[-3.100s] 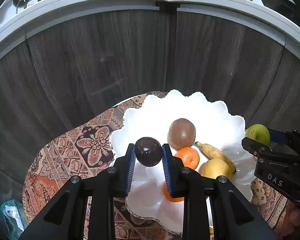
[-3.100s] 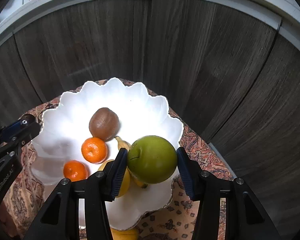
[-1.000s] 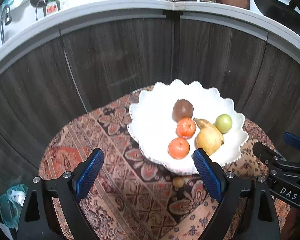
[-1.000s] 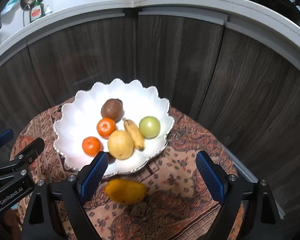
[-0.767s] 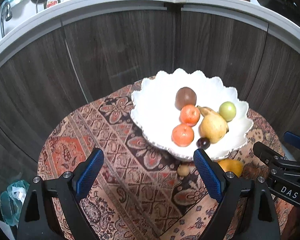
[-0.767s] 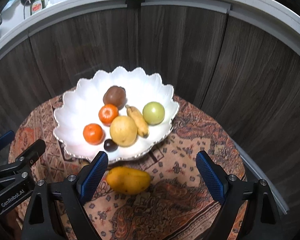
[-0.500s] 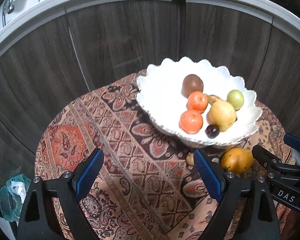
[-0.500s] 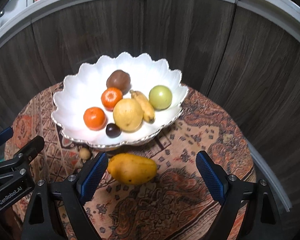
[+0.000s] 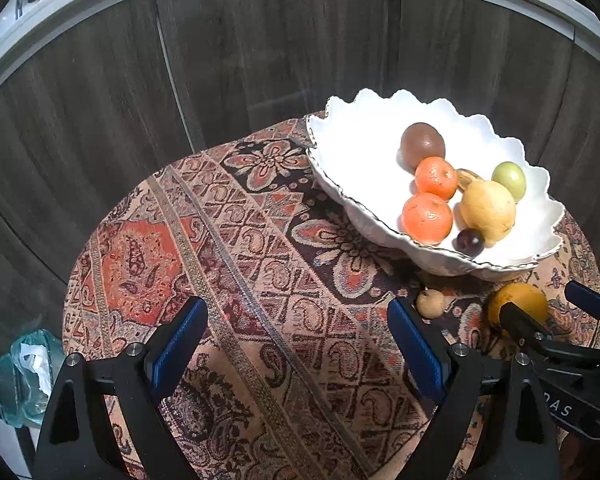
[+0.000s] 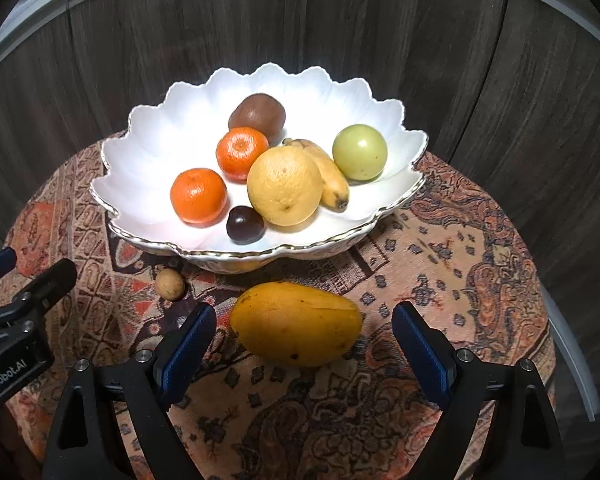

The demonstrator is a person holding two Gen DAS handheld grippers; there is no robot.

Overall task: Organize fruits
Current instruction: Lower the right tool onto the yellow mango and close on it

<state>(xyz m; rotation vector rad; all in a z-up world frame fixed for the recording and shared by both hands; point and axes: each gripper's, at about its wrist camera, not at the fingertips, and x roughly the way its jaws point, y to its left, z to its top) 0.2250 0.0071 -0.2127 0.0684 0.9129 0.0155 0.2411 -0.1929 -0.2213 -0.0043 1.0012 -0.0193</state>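
Two fruits wait outside the bowl.

The right gripper (image 10: 300, 340) is wide open around the mango (image 10: 296, 323), ready to grab; the left gripper (image 9: 298, 338) is wide open and empty, near the little brown fruit (image 9: 430, 303) beside the white bowl (image 10: 148, 128).

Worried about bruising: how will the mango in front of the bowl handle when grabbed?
The mango looks smooth and rounded, so it may slip or roll on the cloth. It nearly fills the open right tool, so probably a snug grip.

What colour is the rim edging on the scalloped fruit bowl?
Gold trim on the white bowl, clearest in the right wrist view.
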